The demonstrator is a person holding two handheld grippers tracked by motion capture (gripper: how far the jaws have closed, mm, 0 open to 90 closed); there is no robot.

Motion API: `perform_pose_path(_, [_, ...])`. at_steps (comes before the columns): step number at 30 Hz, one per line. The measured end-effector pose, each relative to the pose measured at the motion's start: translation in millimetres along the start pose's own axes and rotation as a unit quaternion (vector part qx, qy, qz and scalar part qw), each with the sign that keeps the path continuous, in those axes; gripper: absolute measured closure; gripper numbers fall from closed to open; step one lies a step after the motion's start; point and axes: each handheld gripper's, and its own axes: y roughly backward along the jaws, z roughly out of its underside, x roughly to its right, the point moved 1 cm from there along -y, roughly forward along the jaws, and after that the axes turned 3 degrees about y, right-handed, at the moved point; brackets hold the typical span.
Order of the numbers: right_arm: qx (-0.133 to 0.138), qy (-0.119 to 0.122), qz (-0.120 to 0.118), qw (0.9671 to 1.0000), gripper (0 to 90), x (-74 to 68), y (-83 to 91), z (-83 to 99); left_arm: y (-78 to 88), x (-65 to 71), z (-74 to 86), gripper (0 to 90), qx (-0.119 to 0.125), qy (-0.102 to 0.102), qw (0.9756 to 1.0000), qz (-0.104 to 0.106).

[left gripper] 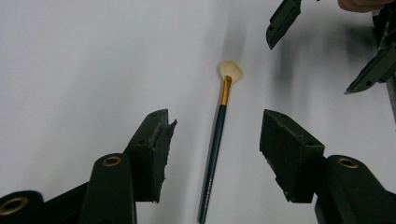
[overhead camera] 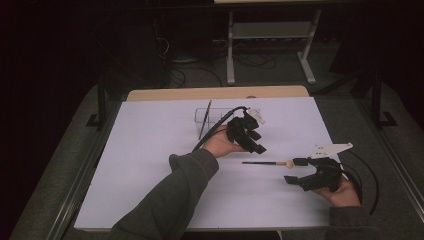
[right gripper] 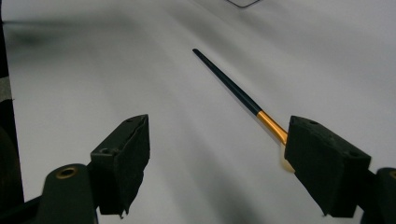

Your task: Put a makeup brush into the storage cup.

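Both grippers, left (overhead camera: 248,134) and right (overhead camera: 300,172), I hold unclenched, gripping nothing. On the table (overhead camera: 150,150) between them lies the brush (overhead camera: 265,163), its bristles just beside my right jaw.

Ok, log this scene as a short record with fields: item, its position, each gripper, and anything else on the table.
item: brush, dark handle, gold ferrule, pale fan bristles
position: flat on the white table, untouched
left gripper: open, jaws either side of the handle, above it
right gripper: open, one jaw near the bristle end
other: clear rack at the far side
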Motion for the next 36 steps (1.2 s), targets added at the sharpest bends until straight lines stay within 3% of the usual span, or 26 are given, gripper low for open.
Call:
perform_pose_path(17, [0.0, -0.002, -0.003, 1.0, 21.4, 1.8, 0.3, 1.1, -41.4, 0.5, -3.7, 51.0, -0.045, -0.011, 0.9988, 0.015])
perform_pose_path(36, [-0.003, 0.001, -0.004, 1.0, 21.3, 1.9, 0.0, 0.8, -64.4, 2.0, -2.3, 61.2, -0.077, -0.026, 0.9965, 0.017])
